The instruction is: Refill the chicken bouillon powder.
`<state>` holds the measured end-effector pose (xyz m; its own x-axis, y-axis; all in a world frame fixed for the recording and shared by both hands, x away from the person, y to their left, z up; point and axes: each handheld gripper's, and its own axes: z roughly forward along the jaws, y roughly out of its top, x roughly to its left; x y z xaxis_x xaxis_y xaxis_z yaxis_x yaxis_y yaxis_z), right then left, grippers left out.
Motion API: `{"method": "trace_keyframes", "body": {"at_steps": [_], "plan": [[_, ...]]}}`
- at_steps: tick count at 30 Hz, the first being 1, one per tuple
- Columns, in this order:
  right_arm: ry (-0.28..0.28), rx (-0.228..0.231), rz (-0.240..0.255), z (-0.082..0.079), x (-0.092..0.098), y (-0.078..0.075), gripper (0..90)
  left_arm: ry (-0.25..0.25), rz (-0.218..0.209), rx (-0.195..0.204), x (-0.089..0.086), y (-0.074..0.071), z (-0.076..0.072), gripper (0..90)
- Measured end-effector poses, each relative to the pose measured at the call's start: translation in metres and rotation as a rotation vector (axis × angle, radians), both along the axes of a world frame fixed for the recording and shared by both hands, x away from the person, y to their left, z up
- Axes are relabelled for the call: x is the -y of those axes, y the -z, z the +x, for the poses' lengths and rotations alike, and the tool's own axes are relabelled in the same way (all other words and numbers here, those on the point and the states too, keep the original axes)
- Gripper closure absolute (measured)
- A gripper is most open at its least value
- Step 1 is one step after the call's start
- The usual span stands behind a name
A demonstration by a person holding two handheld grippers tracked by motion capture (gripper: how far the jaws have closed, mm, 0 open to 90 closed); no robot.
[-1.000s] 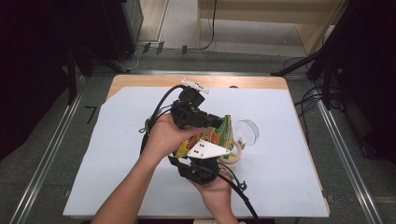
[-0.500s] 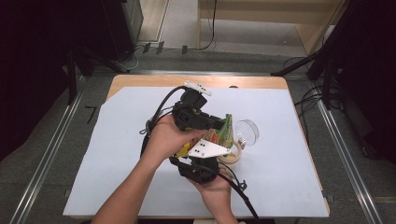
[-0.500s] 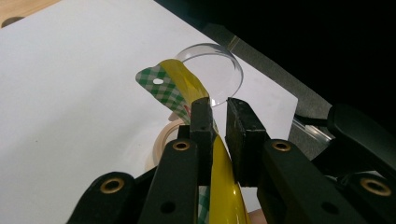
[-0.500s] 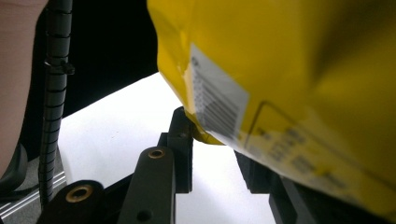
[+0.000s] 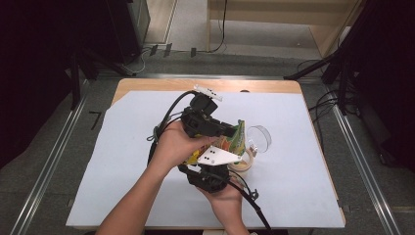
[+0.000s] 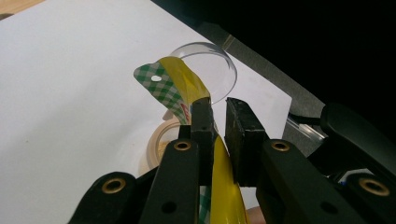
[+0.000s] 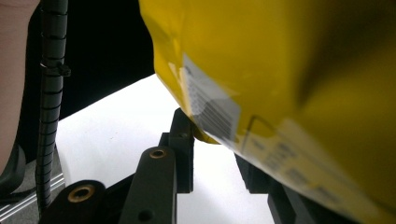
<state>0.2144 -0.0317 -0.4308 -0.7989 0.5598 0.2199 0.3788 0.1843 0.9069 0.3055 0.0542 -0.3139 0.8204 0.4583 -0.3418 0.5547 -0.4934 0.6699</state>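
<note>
Packet: a yellow snack packet (image 5: 230, 142) with a green-checked top edge is held up off the table (image 5: 303, 196), near its centre; what is inside cannot be seen
Left gripper: the left gripper (image 6: 218, 119) has its fingers pinching the packet's edge below the checked header; the packet runs between the pads
Right gripper: the right gripper (image 7: 212, 156) sits at six o'clock of the packet; its fingers close on the lower corner beside the barcode, though the far pad is largely hidden
Glass: a clear glass (image 5: 258, 138) stands at three o'clock of the packet, seemingly empty
Tape: a beige tape roll (image 5: 243, 164) lies just below the glass, at five o'clock of the packet
</note>
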Motion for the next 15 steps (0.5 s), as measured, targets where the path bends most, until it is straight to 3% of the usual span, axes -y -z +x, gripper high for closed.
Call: {"method": "trace_keyframes", "body": {"at_steps": [15], "plan": [[-0.007,0.0,0.0,-0.0004,0.0,-0.0025,71.7,-0.006,0.001,0.002,-0.0014,0.0009,0.0031,81.5]]}}
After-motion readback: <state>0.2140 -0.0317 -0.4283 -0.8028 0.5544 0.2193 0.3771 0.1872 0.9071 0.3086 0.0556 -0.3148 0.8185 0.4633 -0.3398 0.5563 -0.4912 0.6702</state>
